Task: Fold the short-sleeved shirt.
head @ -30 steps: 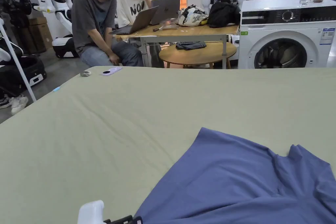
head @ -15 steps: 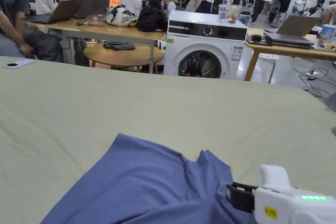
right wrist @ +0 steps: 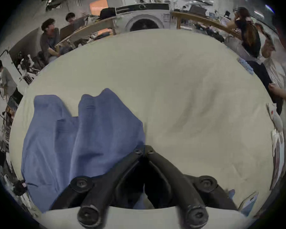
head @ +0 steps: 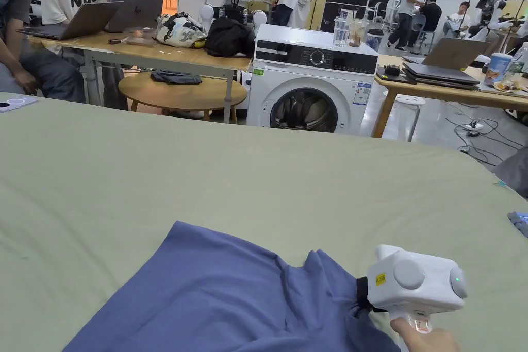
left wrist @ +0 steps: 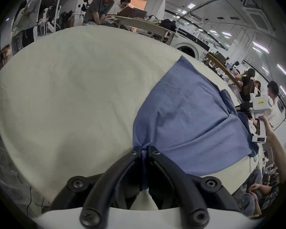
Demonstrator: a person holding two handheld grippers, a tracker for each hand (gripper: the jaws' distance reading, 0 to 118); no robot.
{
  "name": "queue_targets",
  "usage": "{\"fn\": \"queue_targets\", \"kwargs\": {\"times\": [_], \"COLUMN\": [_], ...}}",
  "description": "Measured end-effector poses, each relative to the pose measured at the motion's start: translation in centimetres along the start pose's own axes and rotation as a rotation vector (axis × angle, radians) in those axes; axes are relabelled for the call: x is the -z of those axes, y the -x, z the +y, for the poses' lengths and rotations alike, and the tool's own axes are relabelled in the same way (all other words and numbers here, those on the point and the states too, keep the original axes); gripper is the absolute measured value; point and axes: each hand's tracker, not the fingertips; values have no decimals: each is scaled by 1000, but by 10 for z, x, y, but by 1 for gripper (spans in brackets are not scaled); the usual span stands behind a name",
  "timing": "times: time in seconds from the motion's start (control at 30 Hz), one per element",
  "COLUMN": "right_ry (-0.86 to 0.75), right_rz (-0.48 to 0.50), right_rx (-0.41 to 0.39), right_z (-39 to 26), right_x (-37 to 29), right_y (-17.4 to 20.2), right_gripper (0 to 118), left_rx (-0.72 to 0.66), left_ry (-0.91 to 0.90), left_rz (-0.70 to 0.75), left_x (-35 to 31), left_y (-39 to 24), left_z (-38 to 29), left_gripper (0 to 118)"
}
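green table bears blue shirt, washer behind.

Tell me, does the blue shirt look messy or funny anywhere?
Yes. The blue shirt lies rumpled, not flat, on the green table cover; a bunched flap sticks up beside the right gripper.

White washing machine between wooden desks, perhaps a workshop

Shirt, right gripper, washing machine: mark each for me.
shirt (head: 221, 291), head view, on the flat blue body cloth.
right gripper (right wrist: 144, 150), right gripper view, between its closed tips at the shirt's edge.
washing machine (head: 309, 77), head view, on its white front.
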Motion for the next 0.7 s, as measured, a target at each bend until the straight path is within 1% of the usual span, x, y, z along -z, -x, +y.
{"fn": "queue_targets", "kwargs": {"times": [0.03, 0.1, 0.17, 0.23, 0.3, 0.33, 0.37, 0.4, 0.53, 0.57, 0.6, 0.63, 0.7], "right_ry": [-19, -91, -166, -238, -318, -357, -404, -448, -571, -612, -637, -665, -704], "right_rz": [9, 40, 74, 108, 119, 114, 99, 90, 107, 89, 54, 35, 33], "right_rx": [-5, 36, 43, 30, -1, -13, -28, -39, -22, -28, -40, -48, -53], "right_z": [0, -1, 2, 6, 14, 16, 19, 25, 51, 57, 67, 74, 95], "right_x": [-6, -27, -52, -88, -127, -145, -163, -182, -253, -267, -282, -294, -313], "right_y": [-2, -6, -9, -13, -13, -15, -16, -18, -27, -28, -29, -30, -33], "right_gripper": [0, 0, 0, 0, 0, 0, 0, 0, 0, 0, 0, 0, 0], "left_rx": [4, 5, 0, -9, -1, 20, 42, 76, 165, 211, 252, 287, 295], "left_ry": [3, -27, -80, -216, -314, -353, -343, -416, -554, -554, -606, -642, -665], "left_rz": [-5, -23, -32, -75, -109, -130, -137, -142, -229, -206, -166, -159, -193], "left_x": [-3, -9, -21, -43, -68, -80, -88, -101, -129, -130, -134, -138, -142], "left_y": [0, 0, -2, -10, -23, -31, -38, -48, -78, -84, -93, -101, -111], "left_z": [2, 0, 1, 8, 27, 39, 53, 67, 138, 158, 180, 200, 244], "left_gripper": [1, 1, 0, 0, 0, 0, 0, 0, 0, 0, 0, 0, 0]}}
